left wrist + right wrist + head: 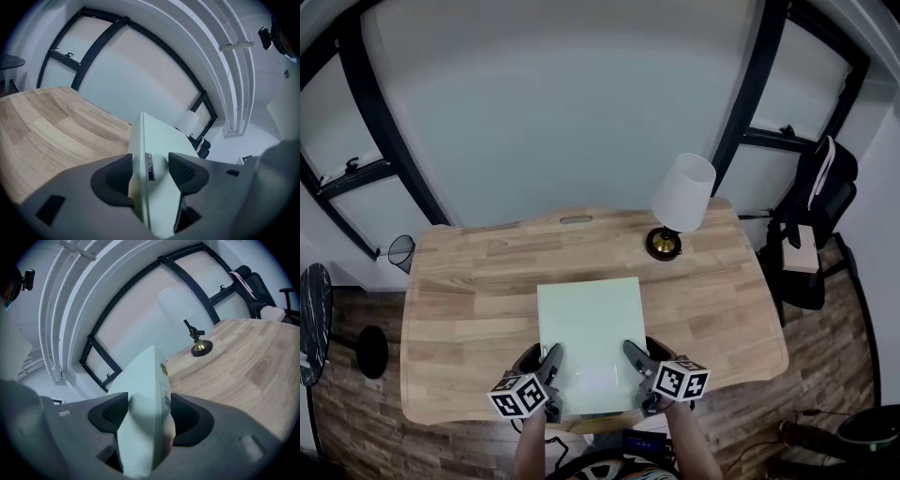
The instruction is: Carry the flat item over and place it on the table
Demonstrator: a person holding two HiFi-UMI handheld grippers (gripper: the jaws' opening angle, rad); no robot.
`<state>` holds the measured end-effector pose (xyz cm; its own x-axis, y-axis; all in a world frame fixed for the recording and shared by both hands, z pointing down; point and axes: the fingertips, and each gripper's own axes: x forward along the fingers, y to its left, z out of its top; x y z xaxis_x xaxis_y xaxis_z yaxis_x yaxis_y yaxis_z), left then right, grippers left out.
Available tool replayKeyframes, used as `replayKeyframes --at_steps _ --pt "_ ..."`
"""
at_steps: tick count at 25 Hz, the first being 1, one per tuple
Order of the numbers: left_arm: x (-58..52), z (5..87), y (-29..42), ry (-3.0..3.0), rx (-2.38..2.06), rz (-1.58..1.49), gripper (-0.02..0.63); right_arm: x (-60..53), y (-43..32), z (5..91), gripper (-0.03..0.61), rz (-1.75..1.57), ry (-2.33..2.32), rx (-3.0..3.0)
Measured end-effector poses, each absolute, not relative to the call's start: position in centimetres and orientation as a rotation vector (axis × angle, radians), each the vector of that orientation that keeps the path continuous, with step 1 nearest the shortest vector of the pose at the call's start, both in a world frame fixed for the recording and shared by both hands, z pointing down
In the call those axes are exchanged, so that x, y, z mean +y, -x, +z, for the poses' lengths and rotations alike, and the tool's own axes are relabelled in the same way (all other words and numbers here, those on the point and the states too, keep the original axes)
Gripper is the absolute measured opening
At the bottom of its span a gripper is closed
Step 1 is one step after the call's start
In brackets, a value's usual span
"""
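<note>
In the left gripper (149,171) view the 2 dark ribbed pads sit either side of the near edge of the flat pale green box (159,136), pinching it, though the pad over the broad face looks only lightly seated. In its own view the right gripper (146,411) has both pads pressed against the same box, edge-on between them. From the head view the box lies over the near middle of the wooden table (469,281), with its far edge pointing toward the lamp (680,202). Its near edge is close to the table's front, and I cannot tell whether it touches the wood. Both grips are on 1 edge, so I judge the unsupported far end could sag or swing, and the smooth faces could slide out of the looser left grip. If 1 side opens before the other, the box may twist, and if it is let go this close to the front it could tip off. Sliding it forward could knock the lamp. A narrow dark label strip (149,166) runs along the edge with print too small to read, a small round green sticker (164,369) shows no legible mark, and no brand can be read
</note>
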<state>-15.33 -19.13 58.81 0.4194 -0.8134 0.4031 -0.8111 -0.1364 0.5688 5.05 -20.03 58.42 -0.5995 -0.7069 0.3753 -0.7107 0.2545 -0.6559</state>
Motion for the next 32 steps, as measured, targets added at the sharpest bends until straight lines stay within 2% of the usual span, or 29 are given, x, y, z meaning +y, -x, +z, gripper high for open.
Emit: replayKeyframes --at_steps 32 --pt "-22.3 68.9 15.3 -1.743 -1.354 0.151 0.236 -23.5 -5.1 68.8 0.268 1.476 -1.332 -2.254"
